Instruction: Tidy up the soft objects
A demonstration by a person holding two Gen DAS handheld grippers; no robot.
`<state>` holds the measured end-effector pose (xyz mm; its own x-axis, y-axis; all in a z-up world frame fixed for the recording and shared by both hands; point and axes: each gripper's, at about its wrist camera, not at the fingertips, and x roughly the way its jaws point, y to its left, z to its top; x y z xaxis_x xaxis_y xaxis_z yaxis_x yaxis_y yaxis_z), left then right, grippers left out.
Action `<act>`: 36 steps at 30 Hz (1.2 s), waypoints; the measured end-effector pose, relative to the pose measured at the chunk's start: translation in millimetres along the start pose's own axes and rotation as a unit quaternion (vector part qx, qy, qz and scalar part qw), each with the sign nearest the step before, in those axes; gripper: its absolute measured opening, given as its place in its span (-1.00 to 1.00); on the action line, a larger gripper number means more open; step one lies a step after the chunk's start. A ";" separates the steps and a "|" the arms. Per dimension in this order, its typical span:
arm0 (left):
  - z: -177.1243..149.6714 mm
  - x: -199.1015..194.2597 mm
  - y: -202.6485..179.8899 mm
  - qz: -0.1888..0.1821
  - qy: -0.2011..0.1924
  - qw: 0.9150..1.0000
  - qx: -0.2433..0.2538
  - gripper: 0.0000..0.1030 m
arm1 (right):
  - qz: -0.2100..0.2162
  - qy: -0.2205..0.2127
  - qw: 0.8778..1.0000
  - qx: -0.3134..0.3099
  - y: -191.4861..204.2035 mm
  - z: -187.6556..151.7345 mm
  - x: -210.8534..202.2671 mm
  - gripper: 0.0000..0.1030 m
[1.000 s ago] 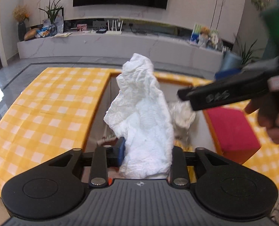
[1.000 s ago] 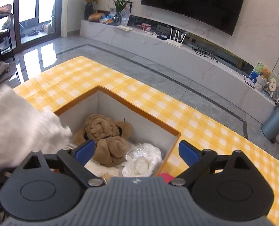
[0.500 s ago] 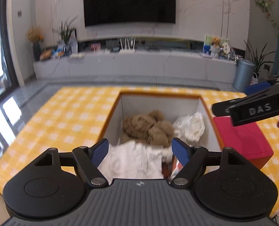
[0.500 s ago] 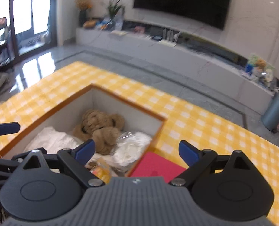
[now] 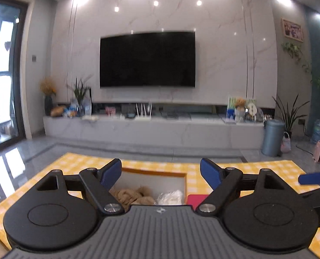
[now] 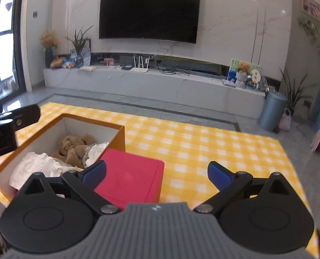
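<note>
On the checked counter (image 6: 203, 146), open orange box (image 6: 116, 129) holds the white cloth (image 6: 36, 166), brown plush (image 6: 75, 149) and bagged item; left gripper (image 5: 160, 173) fingers opening, empty; right gripper (image 6: 156, 176) fingers spread, empty, probably for the next item.

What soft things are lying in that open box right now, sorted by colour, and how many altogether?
In the open box:
White crumpled cloth: 1
Brown plush toy: 1
White bundle in clear plastic wrap: 1
Total: 3
</note>
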<state>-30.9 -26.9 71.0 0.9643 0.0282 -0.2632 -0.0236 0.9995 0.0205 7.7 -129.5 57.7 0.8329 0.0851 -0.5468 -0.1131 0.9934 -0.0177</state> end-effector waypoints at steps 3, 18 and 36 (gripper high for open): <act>-15.1 -0.5 -12.0 -0.016 0.012 1.000 0.012 0.87 | 0.015 -0.005 0.999 0.035 -13.6 -13.1 -5.1 0.91; -51.9 10.1 -21.4 -0.028 0.070 0.997 -0.002 0.89 | -0.013 -0.018 1.000 0.005 -22.3 -52.9 15.6 0.91; -56.4 10.6 -28.3 -0.006 0.067 0.998 0.012 0.89 | -0.026 -0.011 0.999 0.022 -22.0 -60.1 30.3 0.91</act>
<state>-35.0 -54.1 13.2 0.9203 0.0200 -0.3908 -0.0053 0.9992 0.0386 2.8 -153.3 -8.8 0.8490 0.0349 -0.5272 -0.0466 0.9989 -0.0089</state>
